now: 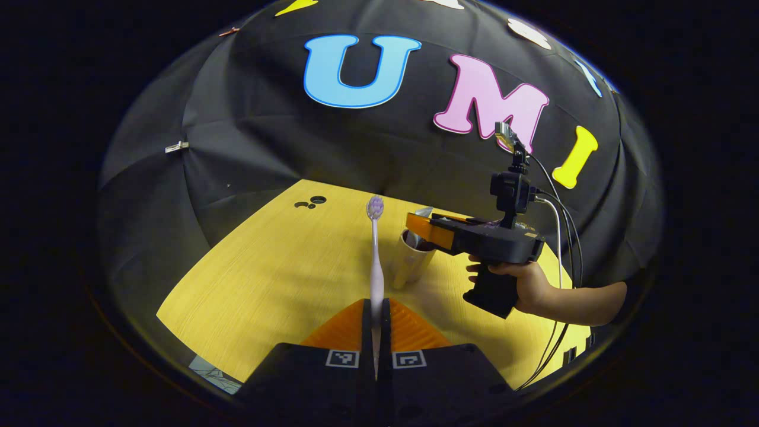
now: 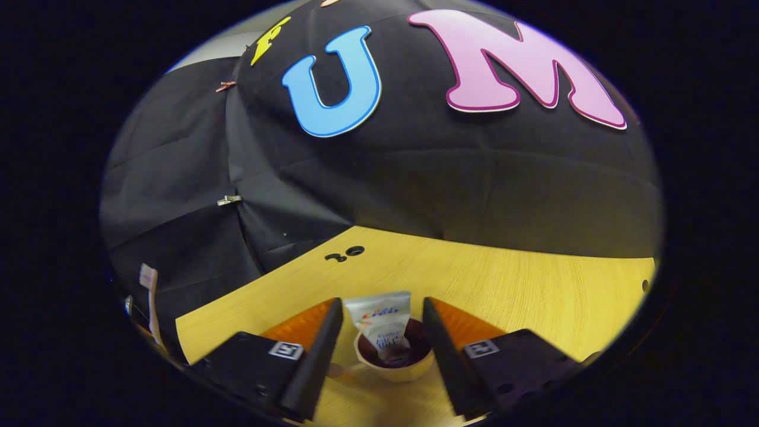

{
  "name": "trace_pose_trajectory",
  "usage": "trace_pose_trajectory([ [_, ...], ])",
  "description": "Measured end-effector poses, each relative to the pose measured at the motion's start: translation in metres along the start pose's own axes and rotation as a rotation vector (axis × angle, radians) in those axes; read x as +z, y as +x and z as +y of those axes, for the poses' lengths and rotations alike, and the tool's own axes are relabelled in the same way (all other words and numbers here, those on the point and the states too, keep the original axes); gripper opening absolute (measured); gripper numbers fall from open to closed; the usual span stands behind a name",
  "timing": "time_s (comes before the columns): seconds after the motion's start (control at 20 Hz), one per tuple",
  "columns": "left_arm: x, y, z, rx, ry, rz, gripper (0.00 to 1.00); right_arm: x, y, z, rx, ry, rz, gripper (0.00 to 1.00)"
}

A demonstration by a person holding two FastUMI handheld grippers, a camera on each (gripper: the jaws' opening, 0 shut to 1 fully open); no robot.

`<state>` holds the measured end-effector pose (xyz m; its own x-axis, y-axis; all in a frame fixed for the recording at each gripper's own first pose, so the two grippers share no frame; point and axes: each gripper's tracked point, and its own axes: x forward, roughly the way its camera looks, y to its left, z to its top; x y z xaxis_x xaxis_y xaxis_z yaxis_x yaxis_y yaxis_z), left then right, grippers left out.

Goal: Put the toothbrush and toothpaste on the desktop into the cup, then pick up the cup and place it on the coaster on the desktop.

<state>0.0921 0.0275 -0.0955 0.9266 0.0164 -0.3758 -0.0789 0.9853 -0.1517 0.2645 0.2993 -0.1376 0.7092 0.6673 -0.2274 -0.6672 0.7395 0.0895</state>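
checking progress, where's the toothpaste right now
The toothpaste stands in the cup on the wooden desktop, between the right gripper's open fingers in the right gripper view.

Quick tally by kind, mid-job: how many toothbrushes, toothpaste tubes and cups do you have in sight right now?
Toothbrush: 1, held upright in the left hand-held gripper
Toothpaste tube: 1, standing in the cup
Cup: 1, on the desktop, between the right hand-held gripper's open fingers
Total: 3
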Motion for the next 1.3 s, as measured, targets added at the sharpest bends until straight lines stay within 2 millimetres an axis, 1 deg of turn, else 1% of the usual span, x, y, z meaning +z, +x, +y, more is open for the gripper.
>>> trace_pose_trajectory([
  [0.05,0.002,0.001,-0.004,-0.005,0.007,-0.006,0.06,0.002,-0.003,0.000,-0.001,-0.014,-0.011,0.88],
  [0.1,0.004,0.003,-0.008,-0.012,0.011,-0.013,0.06,0.010,-0.011,-0.002,-0.003,-0.022,-0.026,1.00],
  [0.2,0.011,0.006,-0.016,-0.023,0.012,-0.033,0.06,0.021,-0.025,-0.007,-0.007,-0.024,-0.050,0.98],
  [0.35,0.030,0.013,-0.028,-0.050,0.007,-0.092,0.06,0.035,-0.048,-0.026,-0.041,-0.014,-0.079,0.98],
  [0.4,0.038,0.017,-0.031,-0.061,0.015,-0.114,0.06,0.037,-0.056,-0.035,-0.058,-0.013,-0.086,0.98],
  [0.45,0.046,0.022,-0.037,-0.075,0.025,-0.136,0.11,0.039,-0.065,-0.044,-0.075,-0.011,-0.089,0.98],
  [0.5,0.056,0.027,-0.044,-0.093,0.034,-0.158,0.06,0.038,-0.073,-0.054,-0.092,-0.010,-0.087,0.98],
  [0.75,0.087,0.060,-0.075,-0.172,0.079,-0.244,0.06,0.034,-0.112,-0.108,-0.195,0.002,-0.080,0.98],
  [0.8,0.092,0.067,-0.081,-0.189,0.088,-0.260,0.11,0.033,-0.119,-0.119,-0.215,0.003,-0.080,0.98],
  [0.95,0.101,0.092,-0.098,-0.228,0.113,-0.296,0.10,0.032,-0.142,-0.148,-0.273,0.000,-0.082,0.98],
  [1.0,0.103,0.101,-0.101,-0.221,0.137,-0.306,0.06,0.031,-0.150,-0.157,-0.291,-0.003,-0.084,0.98],
  [1.2,0.106,0.136,-0.122,-0.257,0.224,-0.344,0.06,0.025,-0.182,-0.195,-0.365,-0.016,-0.073,0.98],
  [1.3,0.106,0.155,-0.125,-0.257,0.293,-0.366,0.06,0.021,-0.196,-0.212,-0.407,-0.005,-0.066,0.98],
])
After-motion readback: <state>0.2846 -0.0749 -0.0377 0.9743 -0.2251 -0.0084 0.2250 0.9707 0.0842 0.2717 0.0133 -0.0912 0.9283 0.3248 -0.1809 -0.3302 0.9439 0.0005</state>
